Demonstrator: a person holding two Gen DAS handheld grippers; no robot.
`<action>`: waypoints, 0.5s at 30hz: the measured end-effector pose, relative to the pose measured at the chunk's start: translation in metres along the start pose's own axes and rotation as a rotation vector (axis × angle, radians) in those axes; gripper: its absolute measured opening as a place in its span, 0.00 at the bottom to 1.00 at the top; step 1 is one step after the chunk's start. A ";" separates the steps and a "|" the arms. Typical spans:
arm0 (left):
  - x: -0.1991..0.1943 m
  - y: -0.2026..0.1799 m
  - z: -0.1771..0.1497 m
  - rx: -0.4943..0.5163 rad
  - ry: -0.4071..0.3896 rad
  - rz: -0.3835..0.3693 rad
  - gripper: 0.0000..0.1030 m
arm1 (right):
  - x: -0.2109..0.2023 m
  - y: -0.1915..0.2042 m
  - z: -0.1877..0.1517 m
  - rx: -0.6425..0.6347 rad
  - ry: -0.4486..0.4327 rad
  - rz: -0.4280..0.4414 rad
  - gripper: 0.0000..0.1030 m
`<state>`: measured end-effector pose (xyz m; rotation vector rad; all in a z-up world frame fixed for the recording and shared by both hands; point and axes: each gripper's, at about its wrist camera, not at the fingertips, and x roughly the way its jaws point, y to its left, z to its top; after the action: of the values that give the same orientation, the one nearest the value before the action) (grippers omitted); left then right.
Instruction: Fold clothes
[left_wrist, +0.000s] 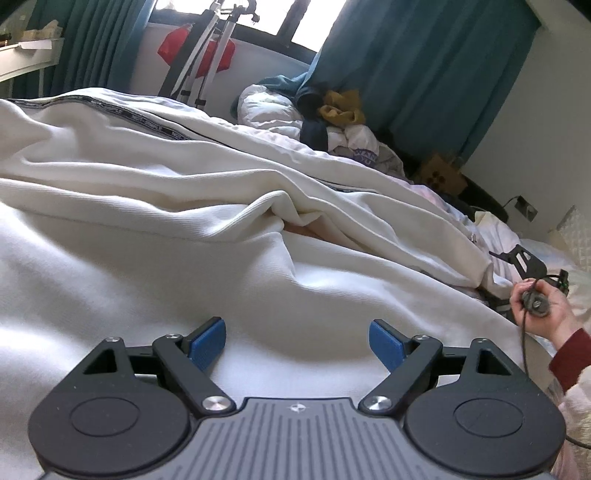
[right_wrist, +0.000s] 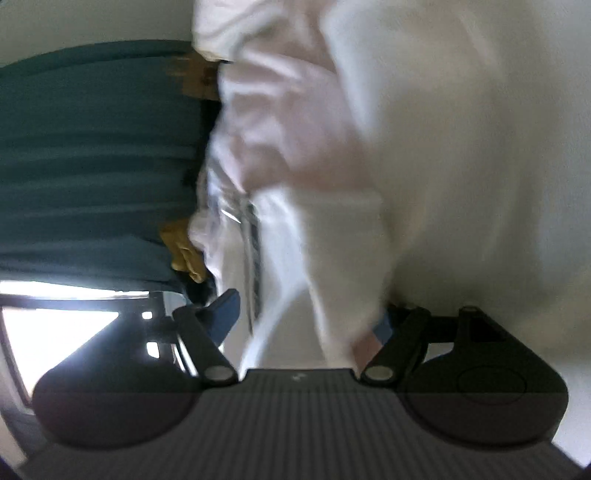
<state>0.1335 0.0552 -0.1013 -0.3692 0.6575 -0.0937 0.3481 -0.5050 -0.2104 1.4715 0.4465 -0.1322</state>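
Note:
A large white ribbed garment (left_wrist: 155, 206) with a dark lettered stripe lies rumpled across the bed. My left gripper (left_wrist: 297, 345) is open just above its near part, blue pads (left_wrist: 207, 341) wide apart, holding nothing. In the left wrist view the right gripper (left_wrist: 517, 258) shows at the far right by the garment's edge, held by a hand in a red sleeve. The right wrist view is blurred and turned sideways. There the right gripper (right_wrist: 306, 325) is open, with white cloth (right_wrist: 332, 258) hanging between the fingers and covering the right pad.
A pile of clothes (left_wrist: 332, 114), white, dark blue and mustard, sits at the far end of the bed. Teal curtains (left_wrist: 406, 74) hang by the window. A folded metal stand (left_wrist: 207, 51) leans behind the bed. A cardboard box (left_wrist: 441, 173) lies on the floor at right.

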 end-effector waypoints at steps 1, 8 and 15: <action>-0.001 -0.001 0.000 -0.001 -0.003 0.004 0.84 | 0.001 0.005 0.003 -0.071 -0.023 -0.002 0.66; 0.004 -0.006 0.003 -0.016 -0.005 0.026 0.84 | 0.002 0.006 0.019 -0.245 -0.077 -0.018 0.08; 0.004 -0.010 0.006 0.003 -0.013 0.040 0.84 | -0.013 0.029 0.046 -0.396 -0.290 0.038 0.06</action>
<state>0.1400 0.0469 -0.0958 -0.3539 0.6518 -0.0545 0.3558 -0.5492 -0.1772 1.0501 0.1939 -0.2108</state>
